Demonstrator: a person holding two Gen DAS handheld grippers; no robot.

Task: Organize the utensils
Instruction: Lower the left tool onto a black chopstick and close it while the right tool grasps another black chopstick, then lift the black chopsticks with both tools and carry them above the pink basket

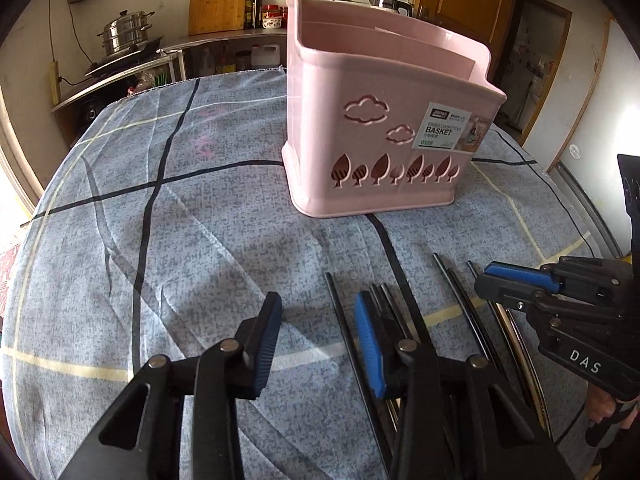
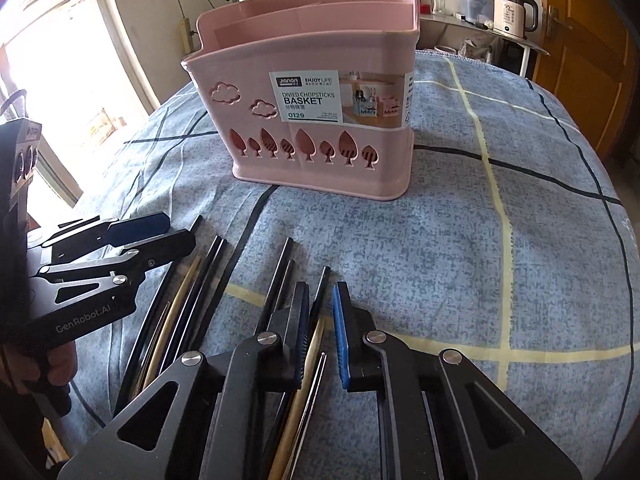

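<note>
Right hand-held gripper [image 2: 322, 334], jaws narrow around a pale chopstick [image 2: 308, 360], should clamp one piece squarely, while left hand-held gripper [image 1: 316, 340] gapes half-wide, empty.

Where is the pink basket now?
The pink basket stands upright on the blue checked cloth, centre in both views, beyond the chopsticks.

Basket label [image 2: 336, 94]: "DIVIED CHOPSTICKS BASKET 0129"; left gripper [image 2: 146, 234] "GenRobot.AI"; right gripper [image 1: 516, 284] "DAS".
</note>
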